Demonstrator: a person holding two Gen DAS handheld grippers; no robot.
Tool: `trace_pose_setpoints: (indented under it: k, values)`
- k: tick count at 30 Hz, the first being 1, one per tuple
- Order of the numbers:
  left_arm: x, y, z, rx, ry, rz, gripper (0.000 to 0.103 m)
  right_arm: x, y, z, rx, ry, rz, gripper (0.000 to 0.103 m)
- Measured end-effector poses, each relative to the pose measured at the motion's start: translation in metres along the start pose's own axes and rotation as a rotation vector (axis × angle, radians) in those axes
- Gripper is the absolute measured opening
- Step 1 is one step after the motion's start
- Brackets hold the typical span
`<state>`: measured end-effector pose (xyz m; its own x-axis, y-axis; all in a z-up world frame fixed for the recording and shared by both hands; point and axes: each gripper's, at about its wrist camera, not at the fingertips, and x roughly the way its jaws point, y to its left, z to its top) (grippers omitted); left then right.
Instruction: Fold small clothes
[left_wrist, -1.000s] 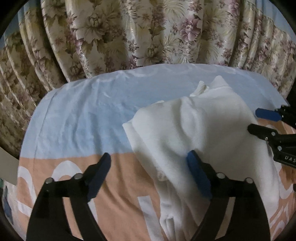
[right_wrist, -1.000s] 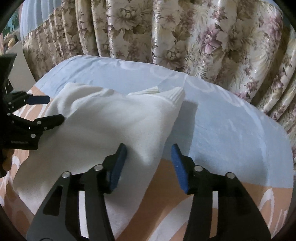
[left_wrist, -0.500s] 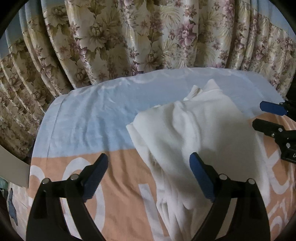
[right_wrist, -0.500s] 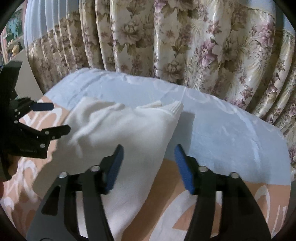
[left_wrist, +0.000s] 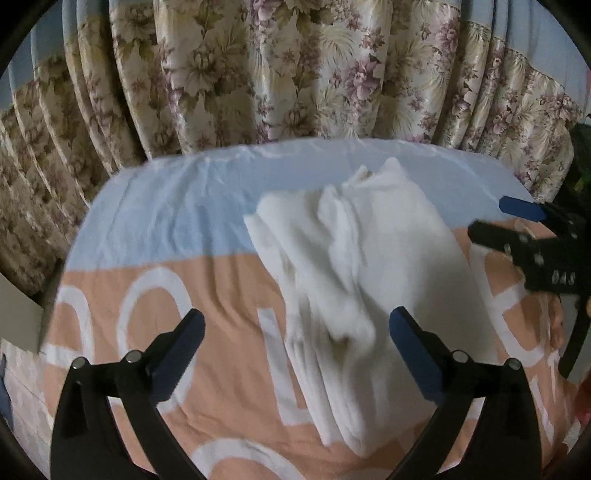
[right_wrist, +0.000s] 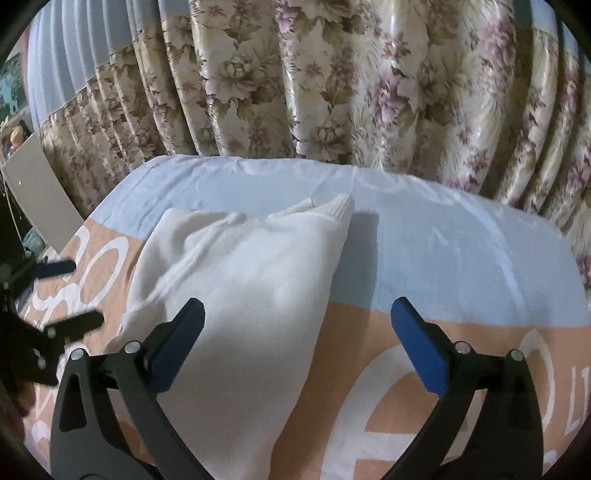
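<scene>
Both grippers have drawn back and up from the white garment (left_wrist: 369, 266) over the last second, and the right gripper's fingers have spread wider than they were.

Farthest left in the left wrist view, the floral curtain (left_wrist: 258, 74) hangs in folds behind the bed (left_wrist: 166, 206), whose cover is pale blue at the far side and peach with large white lettering nearer the camera. The left gripper (left_wrist: 297, 343) hovers over the peach part, its blue-padded fingers (left_wrist: 177, 354) released wide and holding nothing; the right-hand finger overlaps the garment's near edge in the picture, though contact cannot be told. The garment lies folded into a long bundle, running from the blue band down across the peach area, with loose layered edges along its left side and a ribbed cuff poking up at the far end.

To the right of the garment, the right gripper (right_wrist: 297, 339) also hangs empty with its fingers parted wide, one over the cloth and one over the bare cover. From the right wrist view the garment (right_wrist: 251, 288) looks smooth on top.
</scene>
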<state>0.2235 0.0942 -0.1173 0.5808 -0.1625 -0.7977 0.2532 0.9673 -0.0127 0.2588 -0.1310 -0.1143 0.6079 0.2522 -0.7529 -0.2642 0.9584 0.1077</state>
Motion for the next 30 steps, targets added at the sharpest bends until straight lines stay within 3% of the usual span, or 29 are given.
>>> trace_pose_setpoints:
  k: [8, 13, 19, 28, 30]
  values:
    - [0.017, 0.004, -0.024, -0.081, 0.057, -0.109, 0.100, 0.005, 0.001, -0.012, 0.019, 0.024, 0.002, 0.100]
    - [0.033, 0.003, -0.029, -0.063, 0.079, -0.091, 0.100, 0.006, 0.002, -0.016, -0.002, 0.027, -0.012, 0.100]
    - [0.051, 0.007, -0.038, -0.072, 0.115, -0.120, 0.100, 0.010, -0.002, -0.019, 0.005, 0.038, -0.016, 0.100]
    - [0.063, -0.005, -0.033, -0.023, 0.115, -0.134, 0.100, 0.013, 0.001, -0.023, -0.015, 0.047, -0.020, 0.100]
    - [0.065, -0.009, -0.031, 0.007, 0.112, -0.135, 0.092, 0.015, 0.000, -0.024, -0.014, 0.050, -0.024, 0.100]
